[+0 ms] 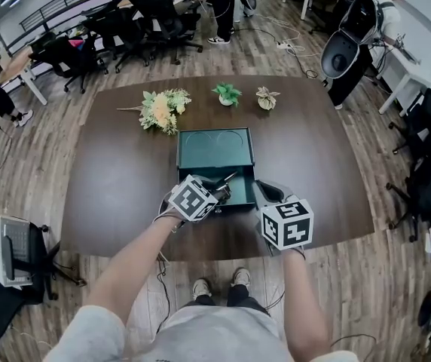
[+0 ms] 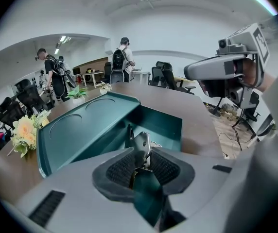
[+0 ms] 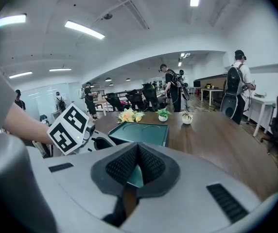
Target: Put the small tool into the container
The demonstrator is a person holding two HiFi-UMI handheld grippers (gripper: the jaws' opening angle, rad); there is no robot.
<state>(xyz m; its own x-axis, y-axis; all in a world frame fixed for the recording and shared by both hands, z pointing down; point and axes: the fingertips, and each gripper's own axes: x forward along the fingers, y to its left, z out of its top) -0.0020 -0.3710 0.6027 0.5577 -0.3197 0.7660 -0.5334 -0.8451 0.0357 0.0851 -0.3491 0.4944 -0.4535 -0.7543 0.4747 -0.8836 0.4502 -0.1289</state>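
A dark green container stands mid-table, with a flat top bearing two round recesses and an open deep compartment on its near side. My left gripper hangs over that compartment. A small metal tool stands upright between its black pads, which are spread apart and do not seem to press on it. In the head view the tool shows as a thin dark sliver at the jaw tips. My right gripper hovers beside the container's near right corner, its pads meeting at the tip with nothing between them.
A flower bunch and two small potted plants sit along the table's far side. Office chairs and standing people are beyond the table. The table's front edge lies just below my grippers.
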